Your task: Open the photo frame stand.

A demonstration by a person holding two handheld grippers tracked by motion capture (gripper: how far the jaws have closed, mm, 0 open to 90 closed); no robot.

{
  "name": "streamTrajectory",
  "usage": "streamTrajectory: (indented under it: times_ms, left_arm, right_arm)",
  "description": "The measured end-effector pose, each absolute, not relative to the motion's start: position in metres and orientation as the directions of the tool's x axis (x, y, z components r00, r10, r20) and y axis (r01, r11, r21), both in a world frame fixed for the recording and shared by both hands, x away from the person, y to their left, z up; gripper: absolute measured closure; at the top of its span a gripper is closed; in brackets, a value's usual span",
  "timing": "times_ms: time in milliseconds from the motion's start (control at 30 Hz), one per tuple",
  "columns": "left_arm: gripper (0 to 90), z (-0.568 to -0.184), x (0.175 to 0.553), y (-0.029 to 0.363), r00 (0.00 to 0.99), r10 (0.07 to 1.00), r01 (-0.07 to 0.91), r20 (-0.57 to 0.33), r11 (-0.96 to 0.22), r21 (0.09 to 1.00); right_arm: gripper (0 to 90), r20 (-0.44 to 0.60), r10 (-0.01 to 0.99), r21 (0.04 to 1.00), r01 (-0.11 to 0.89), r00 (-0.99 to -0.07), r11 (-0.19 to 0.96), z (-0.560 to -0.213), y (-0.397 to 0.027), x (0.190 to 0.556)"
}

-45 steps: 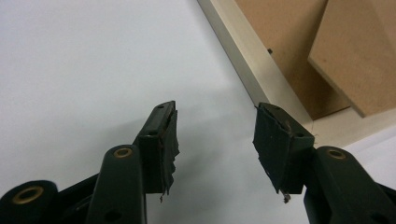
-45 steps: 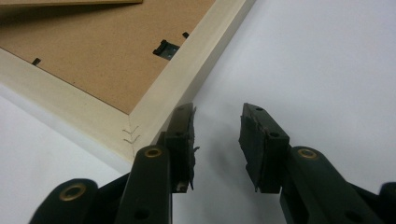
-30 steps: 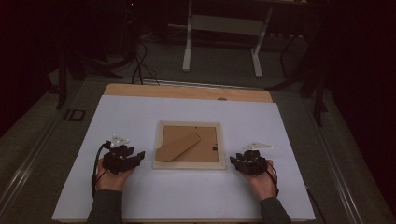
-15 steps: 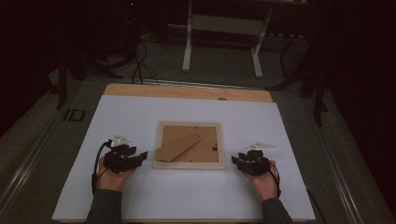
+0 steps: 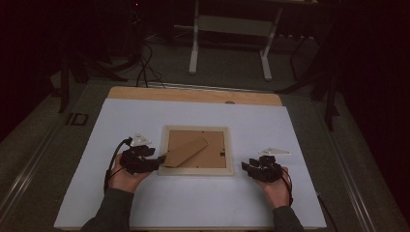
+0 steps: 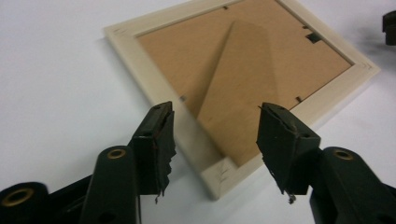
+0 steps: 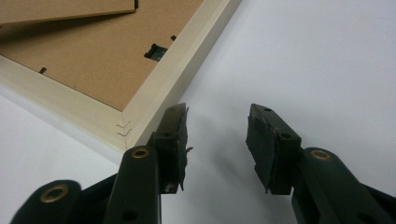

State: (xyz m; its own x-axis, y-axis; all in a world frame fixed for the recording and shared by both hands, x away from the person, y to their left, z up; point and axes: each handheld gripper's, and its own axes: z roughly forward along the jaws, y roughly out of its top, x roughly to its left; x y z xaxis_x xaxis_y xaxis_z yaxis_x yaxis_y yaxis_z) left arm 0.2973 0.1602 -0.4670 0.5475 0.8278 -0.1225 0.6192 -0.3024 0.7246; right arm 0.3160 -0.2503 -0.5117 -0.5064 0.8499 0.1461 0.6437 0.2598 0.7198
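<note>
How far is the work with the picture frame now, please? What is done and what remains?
Done: the picture frame lies face down on the white table, with its brown stand on the backing. In hand: the left gripper is open, its jaws having just opened, over the frame's near corner; the right gripper, also just opening, is beside another corner, holding nothing. Left: probably gripping the frame; neither gripper presses on it.

"What sort of room am I working in?"

"A lab or test room, I'd say. A white table (image 5: 145, 203) with a wooden far edge stands on grey carpet (image 5: 43, 159), cables (image 5: 145, 63) trail over the floor, and a bare metal stand (image 5: 232, 34) waits behind in the dark."
</note>
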Motion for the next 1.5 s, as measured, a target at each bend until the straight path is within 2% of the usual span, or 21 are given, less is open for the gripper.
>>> streamTrajectory:
  times_ms: [167, 200, 400, 500, 600, 1133, 1500]
  left_arm:
    - [42.9, -0.462, 0.306, 0.149, 0.581, 0.806, 0.611, -0.115, -0.338, 0.716]
    - [38.9, -0.459, 0.312, 0.145, 0.583, 0.805, 0.612, -0.110, -0.346, 0.711]
    - [34.3, -0.453, 0.327, 0.141, 0.621, 0.769, 0.610, -0.155, -0.350, 0.711]
    - [34.1, -0.451, 0.333, 0.140, 0.632, 0.756, 0.610, -0.170, -0.350, 0.711]
    - [37.8, -0.451, 0.341, 0.136, 0.649, 0.743, 0.602, -0.166, -0.367, 0.709]
    - [37.4, -0.466, 0.370, 0.118, 0.694, 0.691, 0.631, -0.200, -0.451, 0.631]
    - [33.0, -0.484, 0.389, 0.109, 0.701, 0.668, 0.672, -0.250, -0.501, 0.546]
  right_arm:
    - [55.8, 0.148, 0.850, 0.725, 0.640, -0.505, 0.254, -0.511, -0.251, 0.316]
    - [55.3, 0.148, 0.851, 0.727, 0.639, -0.504, 0.252, -0.511, -0.253, 0.316]
    - [54.9, 0.153, 0.850, 0.722, 0.644, -0.503, 0.252, -0.511, -0.252, 0.316]
    - [54.7, 0.152, 0.850, 0.723, 0.643, -0.505, 0.252, -0.511, -0.252, 0.316]
    - [54.4, 0.153, 0.848, 0.722, 0.644, -0.507, 0.254, -0.512, -0.252, 0.317]
    - [53.7, 0.155, 0.849, 0.720, 0.646, -0.506, 0.253, -0.512, -0.252, 0.317]
    - [53.5, 0.162, 0.849, 0.722, 0.647, -0.502, 0.245, -0.512, -0.255, 0.318]
